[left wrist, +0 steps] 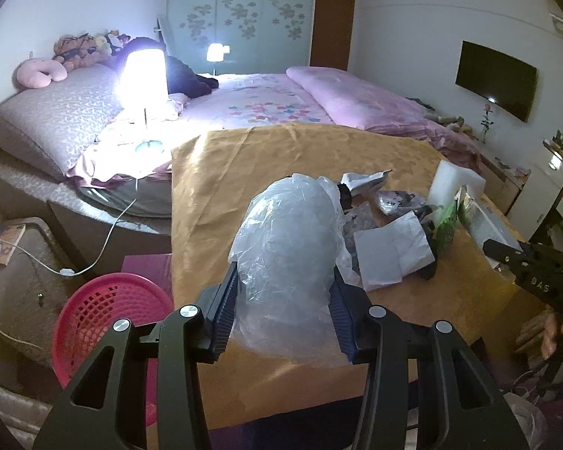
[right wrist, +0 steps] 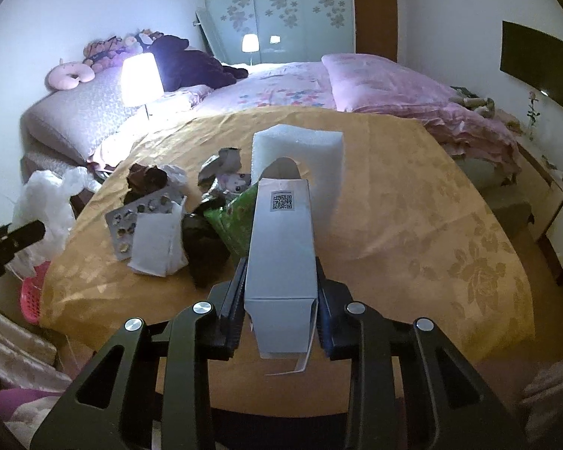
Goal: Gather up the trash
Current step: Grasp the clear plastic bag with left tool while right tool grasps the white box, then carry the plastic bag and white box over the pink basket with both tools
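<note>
My left gripper (left wrist: pixel 285 292) is shut on a bulging clear plastic bag (left wrist: pixel 292 247), held above the near left part of the table with the yellow cloth (left wrist: pixel 221 187); the same plastic bag (right wrist: pixel 45 206) shows at the left edge of the right wrist view. My right gripper (right wrist: pixel 281 285) is shut on a long white carton (right wrist: pixel 281 247) with a QR code, lifted over the table. Behind the carton stands a white foam block (right wrist: pixel 300 150). A trash pile lies left of it: a white paper bag (right wrist: pixel 157 243), a blister pack (right wrist: pixel 131 221), a green wrapper (right wrist: pixel 236 217).
A pink plastic basket (left wrist: pixel 109 318) stands on the floor left of the table. A bed (left wrist: pixel 266 97) with pink bedding lies beyond the table, with a lit lamp (left wrist: pixel 142 75) beside it. A cable (left wrist: pixel 105 236) trails across the floor at the left.
</note>
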Available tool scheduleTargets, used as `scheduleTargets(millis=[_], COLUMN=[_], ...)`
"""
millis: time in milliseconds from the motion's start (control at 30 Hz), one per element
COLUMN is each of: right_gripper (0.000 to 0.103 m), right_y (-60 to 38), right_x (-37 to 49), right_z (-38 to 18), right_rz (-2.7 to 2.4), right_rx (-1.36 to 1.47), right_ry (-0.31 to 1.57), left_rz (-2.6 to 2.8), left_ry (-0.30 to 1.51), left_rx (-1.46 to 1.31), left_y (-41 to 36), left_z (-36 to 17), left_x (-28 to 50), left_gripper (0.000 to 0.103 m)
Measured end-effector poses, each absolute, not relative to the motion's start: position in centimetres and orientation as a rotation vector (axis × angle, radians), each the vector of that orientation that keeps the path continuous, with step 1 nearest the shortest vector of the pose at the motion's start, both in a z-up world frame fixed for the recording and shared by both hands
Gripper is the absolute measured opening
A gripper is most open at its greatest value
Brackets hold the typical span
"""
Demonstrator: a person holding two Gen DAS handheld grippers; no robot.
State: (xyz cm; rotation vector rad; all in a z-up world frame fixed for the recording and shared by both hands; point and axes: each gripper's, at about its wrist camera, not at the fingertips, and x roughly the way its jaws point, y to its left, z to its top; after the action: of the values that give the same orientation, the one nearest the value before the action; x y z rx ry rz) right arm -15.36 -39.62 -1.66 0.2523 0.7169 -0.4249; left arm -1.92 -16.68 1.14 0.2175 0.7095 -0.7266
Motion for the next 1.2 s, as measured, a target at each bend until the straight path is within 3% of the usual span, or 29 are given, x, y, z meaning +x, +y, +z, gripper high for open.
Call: scheduleTargets(millis=[367,1200], right_gripper=[0.03,0.03], right_y=[-38.0,-35.1], right_x=[-14.7,-14.6], right_z=[-3.4,-1.3], right_rz=[-0.347,-0.279], right_rx=[0.321,0.263], right_ry=[0.803,0.695], left_rz=[-0.697,-0.656], left_ry=[0.73,0.738], left_rx=[0.213,0.178], left_y=[-15.2,-12.8], left_z=[0.6,0.8], left_x=[-1.6,-1.1], left_gripper=[0.043,0.043])
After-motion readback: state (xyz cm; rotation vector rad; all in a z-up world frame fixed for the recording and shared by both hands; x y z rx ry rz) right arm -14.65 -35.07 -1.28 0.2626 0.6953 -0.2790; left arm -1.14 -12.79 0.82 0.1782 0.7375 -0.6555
